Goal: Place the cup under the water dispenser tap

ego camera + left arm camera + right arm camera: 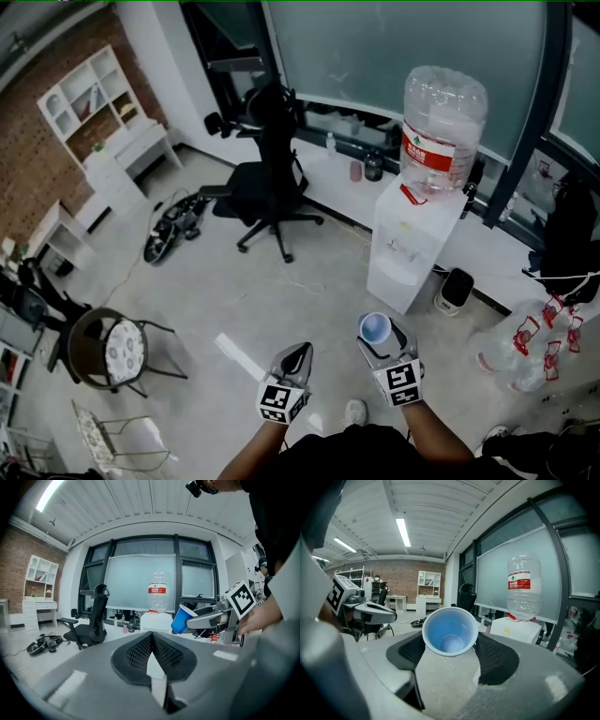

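A blue cup [375, 328] with a white rim sits between the jaws of my right gripper [381, 339], which is shut on it; the cup's mouth [450, 631] faces the camera in the right gripper view. The white water dispenser [411, 242] with a clear bottle [441, 127] on top stands ahead by the window, some way off. Its taps [403, 248] are on the front face. My left gripper [293, 358] is shut and holds nothing; in its own view the pads meet [152, 644] and the cup [182, 618] shows to the right.
A black office chair [267, 183] stands left of the dispenser. A round chair [108, 349] and a white wire chair [117, 436] are at the lower left. Several empty bottles [525, 352] lie at the right. A small grey bin [455, 291] sits beside the dispenser. A cable [300, 281] trails over the floor.
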A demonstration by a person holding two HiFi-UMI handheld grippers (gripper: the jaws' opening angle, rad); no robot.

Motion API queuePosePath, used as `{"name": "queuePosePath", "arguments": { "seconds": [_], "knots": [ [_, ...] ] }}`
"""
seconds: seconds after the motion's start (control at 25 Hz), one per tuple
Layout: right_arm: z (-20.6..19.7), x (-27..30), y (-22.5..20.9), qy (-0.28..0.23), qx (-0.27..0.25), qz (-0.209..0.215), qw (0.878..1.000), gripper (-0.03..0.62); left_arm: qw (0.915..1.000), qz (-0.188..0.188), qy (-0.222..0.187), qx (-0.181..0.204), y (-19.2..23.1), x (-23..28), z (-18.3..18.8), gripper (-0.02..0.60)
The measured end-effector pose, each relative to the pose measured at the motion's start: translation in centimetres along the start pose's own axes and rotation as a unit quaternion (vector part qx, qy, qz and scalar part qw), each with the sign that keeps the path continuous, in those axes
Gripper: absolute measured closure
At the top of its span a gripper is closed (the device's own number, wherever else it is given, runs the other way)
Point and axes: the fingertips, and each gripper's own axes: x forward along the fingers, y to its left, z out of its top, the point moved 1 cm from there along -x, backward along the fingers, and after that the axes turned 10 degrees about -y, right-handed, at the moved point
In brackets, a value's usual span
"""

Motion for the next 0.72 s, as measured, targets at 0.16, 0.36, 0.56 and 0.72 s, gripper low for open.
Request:
{"name": "queuePosePath", "arguments": {
  "seconds": [0.16, 0.36, 0.56, 0.72],
  "knots": [
    [-0.1, 1.0, -2.5, 0.001, 0.003, -0.006, 1.000, 0.260, 1.0000, 0.002, 0.002, 0.000, 0.3, 2.3, 0.2, 0.565],
    [-1.6, 2.8, -5.0, 0.011, 0.006, -0.024, 1.000, 0.258, 0.9999, -0.011, 0.000, -0.004, 1.0, 5.2, 0.4, 0.565],
    [-2.3, 5.4, -6.0, 0.029, 0.011, -0.038, 0.999, 0.258, 0.9996, -0.027, 0.007, -0.008, 2.8, 8.2, 0.0, 0.565],
    [-1.9, 7.8, -7.0, 0.031, 0.015, -0.062, 0.997, 0.258, 0.9984, -0.055, 0.013, -0.001, 5.0, 11.0, -0.1, 0.565]
  ]
}}
